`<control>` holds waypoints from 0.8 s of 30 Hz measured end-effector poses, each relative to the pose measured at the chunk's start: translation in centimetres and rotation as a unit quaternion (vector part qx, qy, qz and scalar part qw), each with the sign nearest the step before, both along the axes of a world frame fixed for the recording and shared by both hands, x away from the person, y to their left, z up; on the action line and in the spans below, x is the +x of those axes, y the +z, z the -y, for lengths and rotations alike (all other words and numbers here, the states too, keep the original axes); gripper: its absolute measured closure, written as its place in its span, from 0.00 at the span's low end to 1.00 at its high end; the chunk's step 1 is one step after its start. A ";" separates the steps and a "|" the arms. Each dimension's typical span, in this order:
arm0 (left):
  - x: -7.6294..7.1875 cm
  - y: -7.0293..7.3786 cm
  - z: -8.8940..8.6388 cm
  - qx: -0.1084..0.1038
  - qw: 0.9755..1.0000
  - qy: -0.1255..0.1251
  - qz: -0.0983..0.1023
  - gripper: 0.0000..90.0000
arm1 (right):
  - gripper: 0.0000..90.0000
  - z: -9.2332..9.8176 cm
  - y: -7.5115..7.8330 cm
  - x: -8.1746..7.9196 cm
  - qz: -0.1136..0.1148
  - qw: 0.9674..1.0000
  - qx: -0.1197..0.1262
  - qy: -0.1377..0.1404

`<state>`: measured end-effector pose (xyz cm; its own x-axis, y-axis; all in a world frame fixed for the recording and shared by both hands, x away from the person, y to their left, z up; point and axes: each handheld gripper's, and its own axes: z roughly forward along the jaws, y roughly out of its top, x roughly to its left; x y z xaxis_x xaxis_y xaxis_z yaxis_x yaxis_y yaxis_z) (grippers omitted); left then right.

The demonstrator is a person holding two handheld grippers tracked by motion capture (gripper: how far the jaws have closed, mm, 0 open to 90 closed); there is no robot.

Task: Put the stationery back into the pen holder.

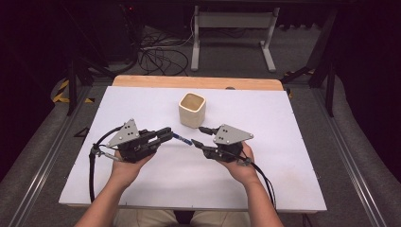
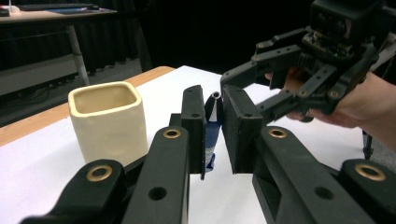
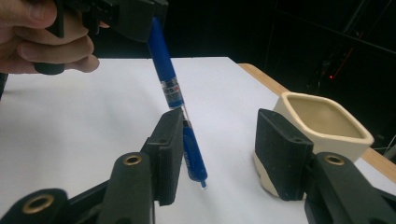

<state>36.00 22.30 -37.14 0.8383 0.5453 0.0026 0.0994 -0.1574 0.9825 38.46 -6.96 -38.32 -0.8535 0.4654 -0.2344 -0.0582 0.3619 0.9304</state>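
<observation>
Here the left gripper (image 1: pixel 169 135) is clenched on the upper end of a slim blue plastic pen (image 3: pixel 173 93), holding it above the white table sheet (image 1: pixel 156 179) just in front of the cream square ceramic cup (image 1: pixel 192 109). The right gripper (image 3: pixel 219 144) stands parted around the pen's lower end, one pad beside it, not yet pinching. Light, stiff and slick, the pen wants a firm grip on the barrel.

Dark room, grey carpet floor (image 1: pixel 227 61), cables (image 1: pixel 158 56) on it, white frame (image 1: pixel 234 21) behind white tabletop (image 1: pixel 265 118).
</observation>
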 end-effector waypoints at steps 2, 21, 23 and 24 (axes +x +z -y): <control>0.0 0.0 0.1 -0.003 1.000 -0.001 -0.001 0.89 | 0.60 -0.4 -0.2 -0.1 0.002 1.000 -0.002 0.003; -0.2 -0.2 0.7 -0.012 1.000 -0.009 -0.005 0.89 | 0.75 -3.7 -1.2 -0.7 0.023 0.999 -0.024 0.012; -0.2 -0.2 0.7 -0.013 1.000 -0.010 -0.006 0.89 | 0.79 -3.9 -1.2 -0.8 0.025 0.999 -0.025 0.010; -0.2 -0.2 0.7 -0.014 1.000 -0.010 -0.006 0.89 | 0.80 -3.9 -1.3 -0.8 0.025 0.999 -0.025 0.009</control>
<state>35.84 21.65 -37.36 0.8488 0.5282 -0.0232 0.1090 -0.1318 0.9853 37.71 -3.01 -39.58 -0.8486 0.4360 -0.2996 -0.1110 0.4070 0.9067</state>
